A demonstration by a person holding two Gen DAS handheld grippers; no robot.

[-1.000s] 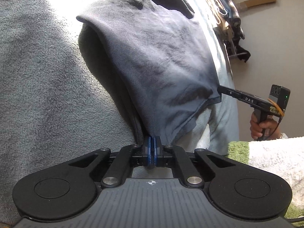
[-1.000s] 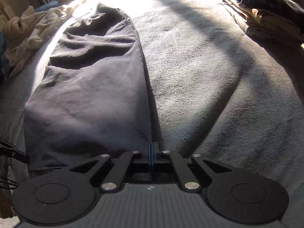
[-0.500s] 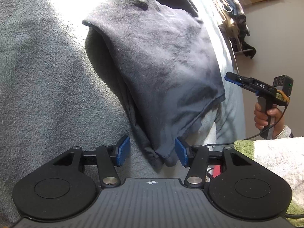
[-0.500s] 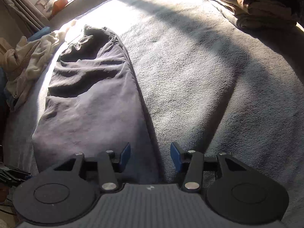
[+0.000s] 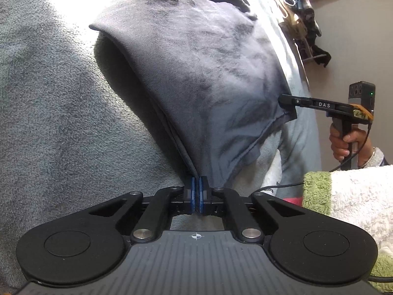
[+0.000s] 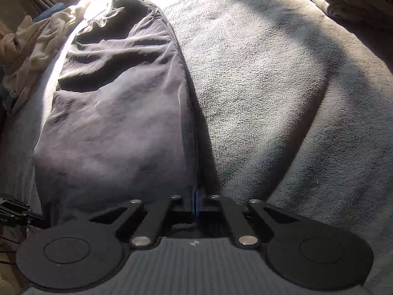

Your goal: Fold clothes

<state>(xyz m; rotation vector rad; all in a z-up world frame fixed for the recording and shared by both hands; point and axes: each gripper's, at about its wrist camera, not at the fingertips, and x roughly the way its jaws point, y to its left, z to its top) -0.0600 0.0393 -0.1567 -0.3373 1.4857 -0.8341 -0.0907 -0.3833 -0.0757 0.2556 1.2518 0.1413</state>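
On the grey fleece blanket (image 5: 61, 123) covering the bed, near its edge, a dark grey garment (image 5: 201, 73) lies folded lengthwise, long and narrow, bottom hem toward the grippers, far end bunched in bright sun. Left gripper (image 5: 196, 186): blue pads pinched together on the near corner of the garment, at the folded edge; cloth pulls up into a taut ridge from the pads. Same garment in the right wrist view (image 6: 118, 113), wrinkled at the far end, smoother near the camera. Right gripper (image 6: 195, 201): jaws closed tight on the garment's edge at the near end, thin blue line of the pads just visible, fabric running straight into them. From the left wrist view the right gripper (image 5: 286, 102) shows side-on at the garment's other hem corner, tip touching the cloth, handle gripped by a person's hand (image 5: 343, 140) with a pale cuff. So both hem corners are clamped, one per gripper. A white and green fluffy sleeve (image 5: 348, 196) sits at the right edge of the left view. Off the bed's far side, a heap of cream and tan clothes (image 6: 27, 46) lies crumpled. Stack of folded clothes (image 6: 356, 2) at the blanket's top right corner, in shade. Blanket between garment and stack is bare fleece, half sun, half shadow.
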